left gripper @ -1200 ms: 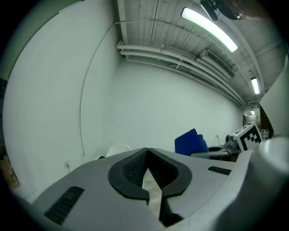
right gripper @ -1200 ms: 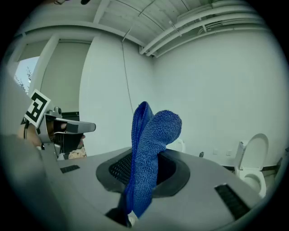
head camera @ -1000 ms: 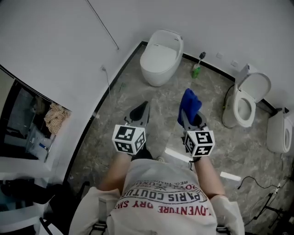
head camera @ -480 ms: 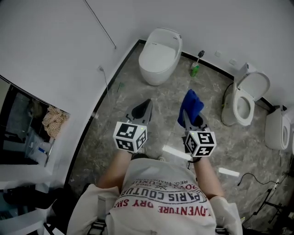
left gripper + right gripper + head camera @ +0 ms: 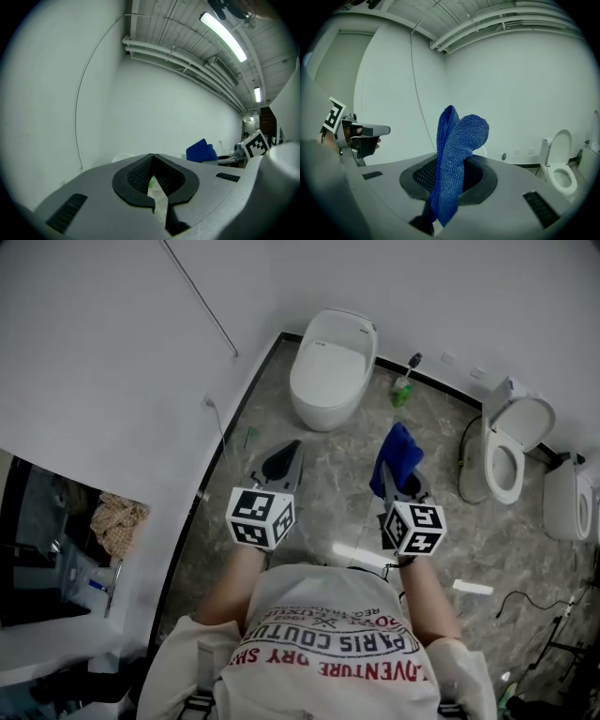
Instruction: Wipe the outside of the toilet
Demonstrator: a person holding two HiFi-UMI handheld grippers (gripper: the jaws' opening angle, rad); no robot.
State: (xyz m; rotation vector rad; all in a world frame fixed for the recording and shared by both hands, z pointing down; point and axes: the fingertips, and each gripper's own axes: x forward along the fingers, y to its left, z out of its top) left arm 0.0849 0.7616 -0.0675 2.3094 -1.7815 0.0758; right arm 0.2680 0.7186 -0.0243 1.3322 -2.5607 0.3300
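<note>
At the far left a crumpled rag (image 5: pixel 117 524) lies in a dark recess (image 5: pixel 37 549) of the white wall (image 5: pixel 112 352), well apart from everything that matters here. Next is the left tongs (image 5: pixel 284 460), held out over the marbled floor (image 5: pixel 328 484). Its jaws are together and carry nothing; only a sliver of floor shows through the slit behind the tips.

Ahead of it, against the back wall, stands the closed toilet (image 5: pixel 328 367), white, with its lid down. Its long axis runs from the wall out toward the person, so the rounded front faces both tongs. A small green bottle (image 5: pixel 401 387) stands on the floor just to its right.

The right tongs (image 5: pixel 392 474) is clamped on a blue cloth (image 5: pixel 398 451), a folded terry piece that sticks up past the tips and flops over. Further right is an open toilet (image 5: pixel 511 448) with its lid raised, and another white fixture (image 5: pixel 569 507) sits at the frame's edge.

Both tongs point toward the closed toilet, so I judge that to be the one to wipe, though the task sentence does not say which. It lies ahead of the cloth and somewhat to its left, well apart, with no contact yet. The empty left tongs is slightly nearer the toilet's front, but the cloth rides in the right, so the reach should go forward and a little leftward to meet the toilet's near right flank.
</note>
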